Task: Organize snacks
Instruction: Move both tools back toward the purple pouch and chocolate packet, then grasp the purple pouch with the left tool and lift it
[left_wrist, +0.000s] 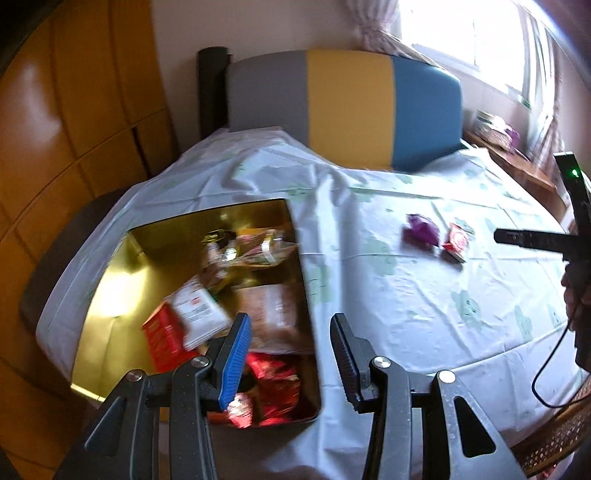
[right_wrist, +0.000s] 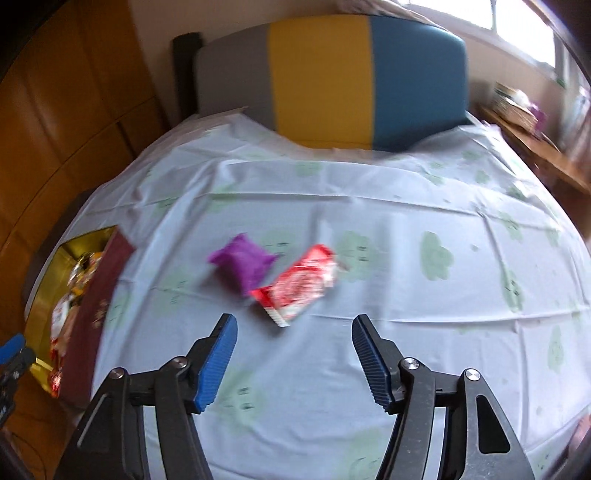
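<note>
A gold tin (left_wrist: 110, 295) stands on the left of the table and holds several snack packs, red, white and brown. My left gripper (left_wrist: 291, 319) hangs open over the tin's right wall with nothing between its fingers. On the cloth to the right lie a purple packet (left_wrist: 421, 230) and a red-and-white packet (left_wrist: 456, 242), side by side. In the right wrist view the purple packet (right_wrist: 242, 260) and the red-and-white packet (right_wrist: 299, 286) lie just ahead of my right gripper (right_wrist: 293, 319), which is open and empty. The tin (right_wrist: 92, 314) shows its dark red side at far left.
A white tablecloth (right_wrist: 369, 369) with pale green flowers covers the table. A chair back (left_wrist: 347, 107) in grey, yellow and blue stands at the far edge. Wooden cabinets (left_wrist: 55, 129) are on the left, a wooden shelf (left_wrist: 517, 158) on the right. A black cable (left_wrist: 546, 369) hangs near a wicker edge (left_wrist: 554, 443).
</note>
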